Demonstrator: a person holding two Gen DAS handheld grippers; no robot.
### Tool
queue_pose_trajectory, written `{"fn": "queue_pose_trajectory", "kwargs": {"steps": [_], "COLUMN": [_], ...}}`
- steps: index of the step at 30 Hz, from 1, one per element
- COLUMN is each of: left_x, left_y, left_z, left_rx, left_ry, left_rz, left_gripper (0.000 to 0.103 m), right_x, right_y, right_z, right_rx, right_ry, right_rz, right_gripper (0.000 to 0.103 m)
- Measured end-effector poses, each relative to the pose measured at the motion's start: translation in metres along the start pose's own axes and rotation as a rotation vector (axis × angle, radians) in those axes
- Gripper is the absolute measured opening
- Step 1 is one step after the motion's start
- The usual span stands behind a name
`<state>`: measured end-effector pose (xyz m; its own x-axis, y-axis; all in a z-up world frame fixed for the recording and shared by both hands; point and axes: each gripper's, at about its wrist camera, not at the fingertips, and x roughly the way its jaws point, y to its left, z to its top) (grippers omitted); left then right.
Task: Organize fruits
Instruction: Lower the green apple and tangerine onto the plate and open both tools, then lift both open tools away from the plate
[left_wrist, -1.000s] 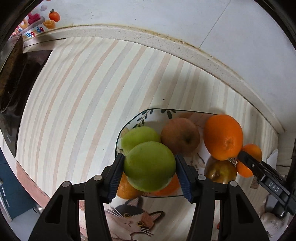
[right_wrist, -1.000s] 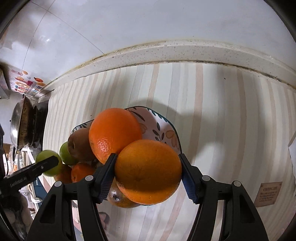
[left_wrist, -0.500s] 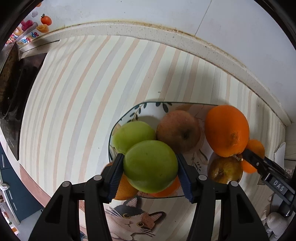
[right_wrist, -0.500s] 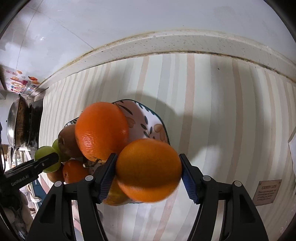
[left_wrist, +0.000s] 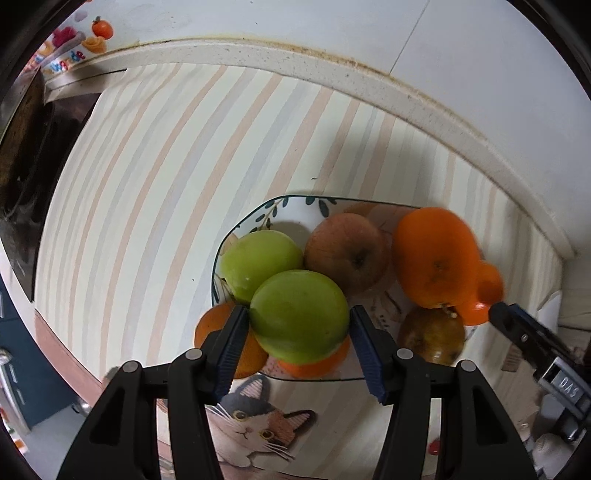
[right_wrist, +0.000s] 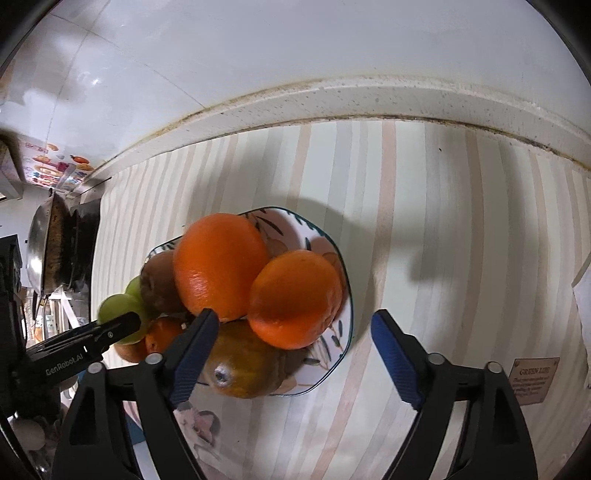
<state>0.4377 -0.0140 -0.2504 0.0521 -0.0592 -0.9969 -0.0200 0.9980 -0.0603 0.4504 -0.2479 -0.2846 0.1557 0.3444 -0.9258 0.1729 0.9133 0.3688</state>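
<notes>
A patterned bowl (left_wrist: 295, 205) (right_wrist: 345, 295) on the striped counter holds several fruits. My left gripper (left_wrist: 299, 332) is shut on a green apple (left_wrist: 299, 319) just above the bowl's near side. Below and behind it lie a second green apple (left_wrist: 260, 267), a brown apple (left_wrist: 347, 254), a big orange (left_wrist: 436, 262) and a dull brownish fruit (left_wrist: 432, 336). My right gripper (right_wrist: 291, 341) is open, its jaws wide apart. A smaller orange (right_wrist: 295, 299) rests in the bowl beside the big orange (right_wrist: 219, 266), just beyond the fingers.
A speckled stone ledge (left_wrist: 332, 70) and white wall close the far side. A dark stove with a pan (right_wrist: 55, 251) stands at the left. A cat-print mat (left_wrist: 258, 424) lies at the near edge. A small label card (right_wrist: 532, 380) sits at the right.
My right gripper has opened and let go of the smaller orange, which now rests in the bowl. My left gripper still holds the green apple over the bowl.
</notes>
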Motion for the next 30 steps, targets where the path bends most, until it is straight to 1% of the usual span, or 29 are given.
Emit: {"fn": "queue_pose_trajectory", "kwargs": {"steps": [4, 5, 8, 10, 11, 12, 16, 20, 24, 30], "left_x": [-0.022, -0.030, -0.046, -0.057, -0.062, -0.068, -0.085, -0.095, -0.110, -0.133], "left_y": [0.003, 0.005, 0.010, 0.013, 0.015, 0.016, 0.017, 0.014, 0.008, 0.007], "left_z": [-0.004, -0.006, -0.012, -0.019, -0.024, -0.030, -0.060, -0.088, -0.116, -0.144], "left_rx": [-0.019, -0.027, -0.036, -0.044, -0.047, -0.047, -0.037, -0.029, -0.023, -0.020], "left_ry": [-0.049, -0.067, -0.111, -0.136, -0.154, -0.174, -0.225, -0.244, -0.286, -0.359], "left_rz": [-0.014, -0.022, -0.028, -0.020, -0.014, 0.001, 0.036, 0.028, 0.020, 0.028], "left_gripper": [0.055, 0.057, 0.059, 0.071, 0.081, 0.086, 0.086, 0.086, 0.086, 0.086], "right_x": [-0.013, -0.017, -0.030, -0.039, -0.044, -0.048, -0.069, -0.091, -0.113, -0.151], "right_y": [0.013, 0.016, 0.027, 0.037, 0.042, 0.047, 0.064, 0.073, 0.078, 0.083], "right_z": [-0.009, -0.012, -0.024, -0.033, -0.038, -0.042, -0.063, -0.086, -0.104, -0.132], "right_rx": [-0.051, -0.064, -0.120, -0.160, -0.179, -0.197, -0.252, -0.277, -0.290, -0.299], "right_ry": [-0.003, -0.006, -0.024, -0.039, -0.051, -0.061, -0.101, -0.136, -0.173, -0.225], "right_rz": [-0.029, -0.039, -0.073, -0.096, -0.109, -0.120, -0.147, -0.156, -0.159, -0.153], "right_gripper": [0.095, 0.096, 0.097, 0.097, 0.097, 0.097, 0.097, 0.098, 0.098, 0.098]}}
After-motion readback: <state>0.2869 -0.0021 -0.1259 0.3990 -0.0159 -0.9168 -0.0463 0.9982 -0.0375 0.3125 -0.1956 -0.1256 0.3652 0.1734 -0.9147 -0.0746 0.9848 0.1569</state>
